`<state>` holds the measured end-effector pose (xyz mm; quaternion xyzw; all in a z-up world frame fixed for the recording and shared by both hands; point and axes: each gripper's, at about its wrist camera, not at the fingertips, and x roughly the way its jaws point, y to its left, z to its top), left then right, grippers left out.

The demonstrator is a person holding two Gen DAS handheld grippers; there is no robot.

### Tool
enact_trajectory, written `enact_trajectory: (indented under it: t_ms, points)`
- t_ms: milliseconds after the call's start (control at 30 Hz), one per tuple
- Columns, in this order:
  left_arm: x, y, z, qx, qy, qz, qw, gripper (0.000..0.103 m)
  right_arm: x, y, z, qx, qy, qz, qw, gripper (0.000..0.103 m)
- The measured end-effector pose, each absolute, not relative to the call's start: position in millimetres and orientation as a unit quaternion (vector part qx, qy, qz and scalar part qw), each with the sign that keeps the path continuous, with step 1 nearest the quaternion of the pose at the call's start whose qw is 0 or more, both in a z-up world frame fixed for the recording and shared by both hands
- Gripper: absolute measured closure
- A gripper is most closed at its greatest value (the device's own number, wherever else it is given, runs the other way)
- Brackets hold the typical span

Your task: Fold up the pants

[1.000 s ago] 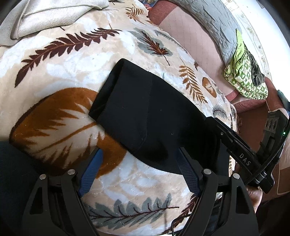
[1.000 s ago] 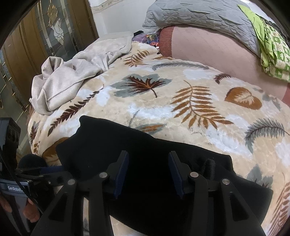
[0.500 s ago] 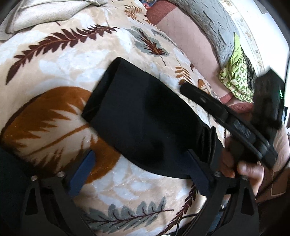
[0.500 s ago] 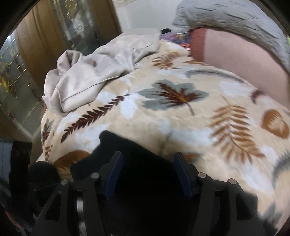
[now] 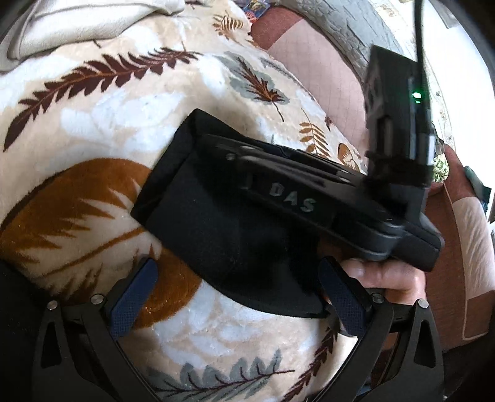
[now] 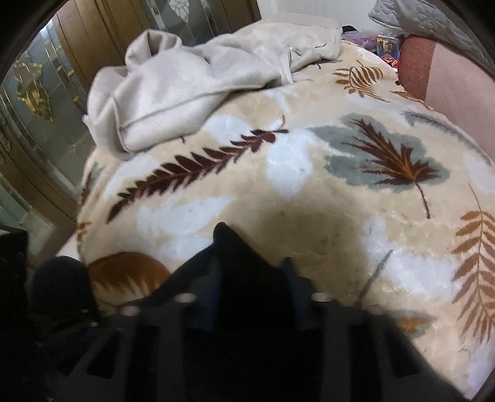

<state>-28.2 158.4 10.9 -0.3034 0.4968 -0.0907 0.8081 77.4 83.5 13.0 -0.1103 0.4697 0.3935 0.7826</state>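
Observation:
The black pants (image 5: pixel 216 228) lie folded into a compact block on the leaf-print blanket (image 5: pixel 102 117). My left gripper (image 5: pixel 238 297) is open just in front of the block's near edge, its blue pads apart and empty. My right gripper (image 5: pixel 222 148) reaches across the top of the block from the right, its tip at the far-left corner. In the right wrist view the right gripper (image 6: pixel 250 278) is blurred, and black cloth (image 6: pixel 241 253) fills the space between its fingers. Whether the jaws are closed on the cloth is unclear.
A crumpled beige garment (image 6: pixel 191 74) lies at the far left of the bed. A pink cushion (image 5: pixel 318 68) and grey quilt (image 5: pixel 355 21) sit at the far side. Wooden doors with glass panels (image 6: pixel 37 102) stand beyond the bed's left edge.
My right gripper has swung leftwards over the pants and lowered onto the block's far-left corner. The left gripper has stayed open at the near edge.

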Motion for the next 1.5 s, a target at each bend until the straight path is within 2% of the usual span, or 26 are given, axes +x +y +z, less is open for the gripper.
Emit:
enact_trajectory:
  t_ms: [100, 167, 267, 533, 733, 900, 1067, 1100, 1233, 1267, 1333, 1367, 1400, 1433, 1500]
  points:
    - [-29, 158, 15, -0.289, 0.492, -0.077, 0.818, 0.016, 74, 76, 24, -0.101, 0.46, 0.396, 0.788, 0.083]
    - [-29, 157, 18, -0.268, 0.495, -0.069, 0.823, 0.042, 70, 71, 35, -0.093, 0.444, 0.393, 0.8, 0.085]
    - [-28, 150, 24, -0.22, 0.511, -0.056, 0.829, 0.06, 63, 63, 52, -0.07, 0.423, 0.389, 0.816, 0.085]
    - [-41, 129, 59, -0.172, 0.467, -0.07, 0.864, 0.07, 47, 27, 96, -0.023, 0.38, 0.378, 0.844, 0.087]
    - [-49, 97, 95, -0.134, 0.432, -0.117, 0.884, 0.07, 31, -35, 123, 0.044, 0.336, 0.35, 0.873, 0.091]
    - [-56, 36, 115, -0.09, 0.416, -0.199, 0.883, 0.07, 14, -114, 130, 0.105, 0.311, 0.308, 0.893, 0.095]
    - [-52, -34, 86, -0.061, 0.463, -0.294, 0.834, 0.07, 4, -202, 101, 0.161, 0.331, 0.189, 0.91, 0.096]
    - [-49, -44, 76, -0.059, 0.476, -0.305, 0.822, 0.07, 2, -218, 94, 0.173, 0.337, 0.158, 0.912, 0.09]
    - [-42, -63, 54, -0.037, 0.515, -0.318, 0.795, 0.07, -12, -261, 74, 0.193, 0.361, 0.095, 0.908, 0.09]
    - [-43, -58, 58, -0.038, 0.511, -0.324, 0.795, 0.07, -19, -265, 75, 0.187, 0.361, 0.091, 0.909, 0.087]
    - [-45, -50, 70, -0.029, 0.498, -0.33, 0.802, 0.066, -30, -271, 76, 0.185, 0.362, 0.093, 0.909, 0.066]
    - [-45, -42, 80, -0.02, 0.484, -0.327, 0.811, 0.057, -35, -273, 76, 0.191, 0.362, 0.1, 0.907, 0.048]
    - [-48, -36, 87, -0.016, 0.474, -0.323, 0.819, 0.052, -40, -274, 74, 0.202, 0.361, 0.113, 0.904, 0.04]
    - [-47, -27, 94, -0.013, 0.463, -0.318, 0.827, 0.047, -44, -274, 75, 0.212, 0.361, 0.125, 0.9, 0.04]
    - [-41, -15, 104, -0.01, 0.445, -0.302, 0.843, 0.043, -46, -265, 71, 0.226, 0.367, 0.147, 0.89, 0.039]
